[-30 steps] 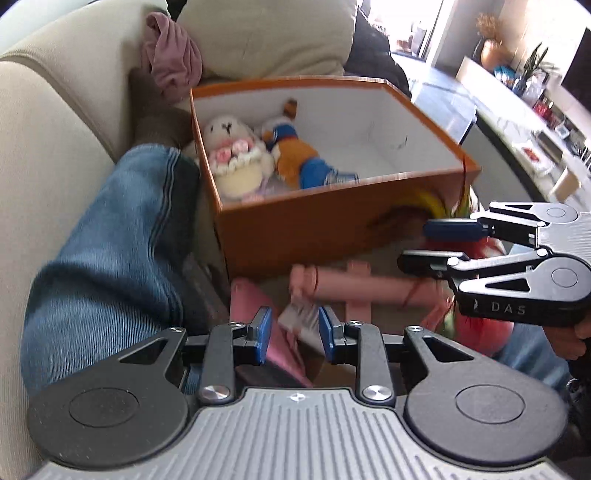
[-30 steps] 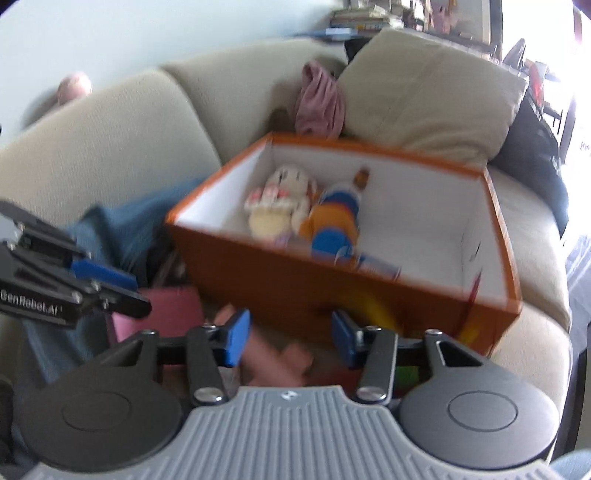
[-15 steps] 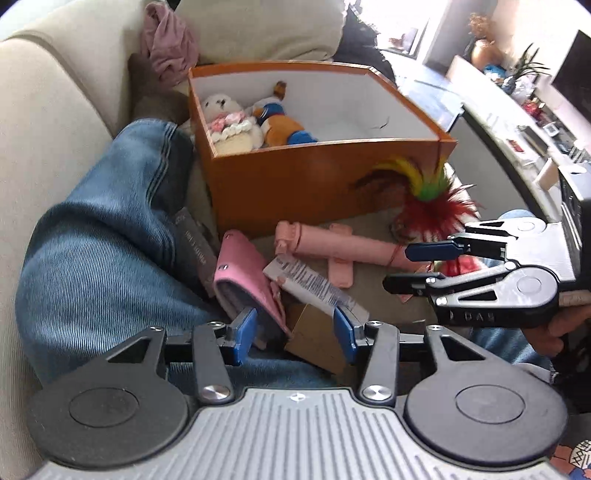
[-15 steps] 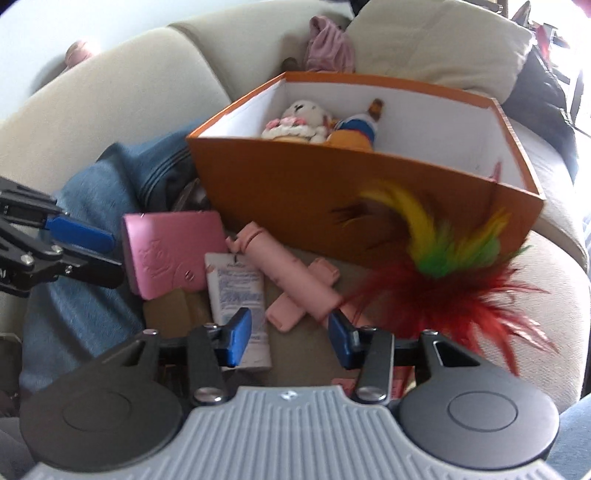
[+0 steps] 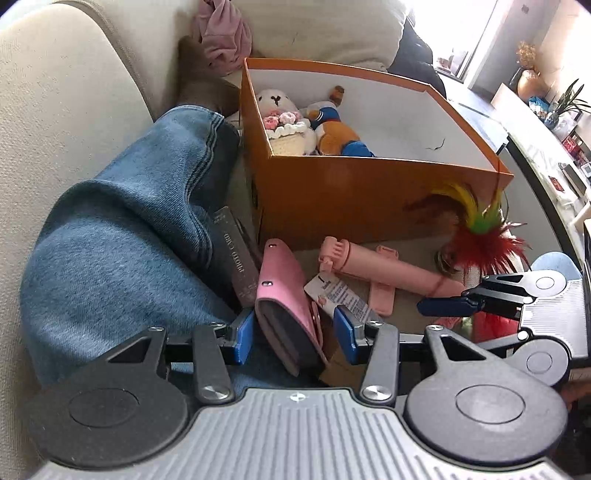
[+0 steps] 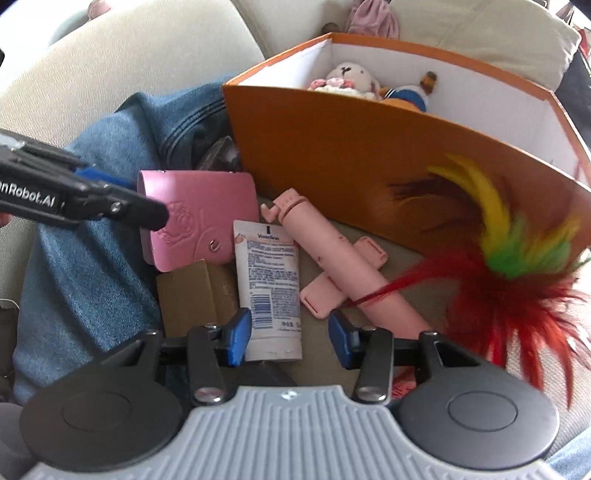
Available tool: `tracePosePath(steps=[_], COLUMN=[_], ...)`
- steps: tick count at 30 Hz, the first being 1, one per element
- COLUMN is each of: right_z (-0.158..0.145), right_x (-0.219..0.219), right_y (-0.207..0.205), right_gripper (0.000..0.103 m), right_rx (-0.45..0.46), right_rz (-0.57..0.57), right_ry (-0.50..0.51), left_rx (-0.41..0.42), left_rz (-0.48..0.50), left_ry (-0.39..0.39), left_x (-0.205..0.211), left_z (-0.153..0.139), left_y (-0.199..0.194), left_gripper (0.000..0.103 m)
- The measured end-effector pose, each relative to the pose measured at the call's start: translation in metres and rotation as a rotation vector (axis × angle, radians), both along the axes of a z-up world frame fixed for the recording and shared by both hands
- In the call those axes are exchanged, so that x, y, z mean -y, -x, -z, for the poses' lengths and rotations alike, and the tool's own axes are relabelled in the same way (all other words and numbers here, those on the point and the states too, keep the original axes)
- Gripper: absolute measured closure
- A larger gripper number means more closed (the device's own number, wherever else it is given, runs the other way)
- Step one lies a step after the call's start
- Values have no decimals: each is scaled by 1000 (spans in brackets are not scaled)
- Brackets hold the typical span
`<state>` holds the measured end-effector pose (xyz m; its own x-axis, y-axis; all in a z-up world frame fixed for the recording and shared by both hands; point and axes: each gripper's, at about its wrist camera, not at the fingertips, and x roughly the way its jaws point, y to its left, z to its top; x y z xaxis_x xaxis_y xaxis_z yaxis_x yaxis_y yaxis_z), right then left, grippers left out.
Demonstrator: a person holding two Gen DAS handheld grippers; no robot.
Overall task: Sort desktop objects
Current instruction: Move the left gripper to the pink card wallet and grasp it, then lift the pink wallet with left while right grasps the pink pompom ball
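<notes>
An orange box (image 5: 354, 195) (image 6: 332, 158) stands on the sofa with a white plush (image 5: 284, 122) and an orange-blue plush (image 5: 338, 133) inside. In front of it lie a pink wallet (image 5: 284, 295) (image 6: 199, 218), a white cream tube (image 6: 271, 280) (image 5: 340, 295), a pink stick-shaped gadget (image 5: 384, 269) (image 6: 332, 258) and a red-yellow feather toy (image 6: 517, 273) (image 5: 480, 240). My left gripper (image 5: 295, 334) is open with the wallet's near end between its fingers. My right gripper (image 6: 290, 338) is open over the tube's lower end.
A jeans-clad leg (image 5: 122, 240) lies along the left. A dark card case (image 5: 236, 258) leans against it. A brown cardboard piece (image 6: 195, 295) sits under the wallet. A cushion (image 6: 498, 48) and pink cloth (image 5: 221, 29) are behind the box.
Both grippers have pulled back and down from the box toward the loose items. The left gripper's fingers have opened wider and now straddle the pink wallet. The right gripper now sits over the tube.
</notes>
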<state>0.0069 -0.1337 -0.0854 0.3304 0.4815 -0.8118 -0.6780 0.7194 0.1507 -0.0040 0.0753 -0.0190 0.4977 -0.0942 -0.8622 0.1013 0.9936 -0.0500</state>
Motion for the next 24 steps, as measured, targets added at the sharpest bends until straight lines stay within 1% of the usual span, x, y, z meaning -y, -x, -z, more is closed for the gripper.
tracePosePath(steps=[2,4,5,7,9,12,14,15,17,20,24], right_z=[0,0,1,3,5,5,3,2,-1,-7,-22], right_x=[-3,-4,-4,-4,-3,0,2,4,9,22,48], right_y=[-2,-4,-5,-8,-9,-12,-13,-13,-12,-14,-9], right_gripper=[54,54,54,54,54,54,54,54,54,54,54], right_rx=[6,8,7,4,2,-7,-13,-11,2,7,13], right_rz=[-4,-5,-2,7,20,32,35,40,52,79,126], right_ry=[6,7,7,18,32,26,15,17,20,21,13], left_rx=[-4,1,10,28,33,18,3,0,16,32,99], left_rz=[-15,-17,-11,16,33,13,2,1,-3,-26,-17], left_ry=[4,7,13,25,20,26,25,16,6,24,12], left_x=[0,1,2,6,10,9,8,9,8,2,1], left_z=[3,4,3,0,0,6,12,14,15,8,-13], left_y=[-3,-4,-4,-3,-4,-12,-16,-16,-14,-9,3], left_gripper=[63,65,68,69,69,69,73,74,81,83,84])
